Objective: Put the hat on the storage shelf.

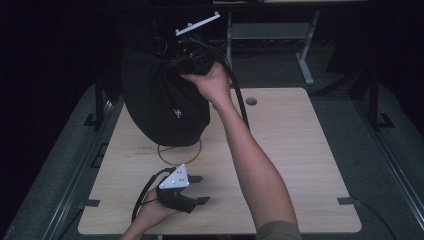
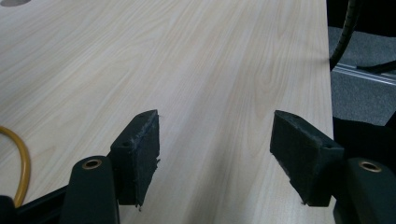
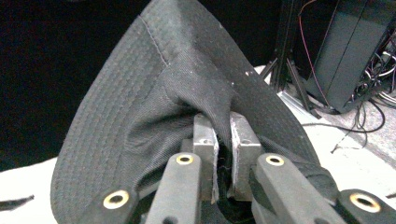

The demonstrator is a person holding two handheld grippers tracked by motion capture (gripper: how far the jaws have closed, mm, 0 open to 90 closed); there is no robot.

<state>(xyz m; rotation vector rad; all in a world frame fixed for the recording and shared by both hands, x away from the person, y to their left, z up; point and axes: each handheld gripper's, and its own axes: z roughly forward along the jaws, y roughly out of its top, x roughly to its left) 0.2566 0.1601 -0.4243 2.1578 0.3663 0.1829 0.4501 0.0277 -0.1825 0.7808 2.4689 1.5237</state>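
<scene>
One black hat (image 3: 187, 88) pinched in right hand-held gripper (image 3: 223, 140); left hand-held gripper (image 2: 215, 149) wide, empty.

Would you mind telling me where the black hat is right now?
In the high view the hat hangs at the table's far left, pinched by the right gripper, its lower edge over the yellow ring.
</scene>
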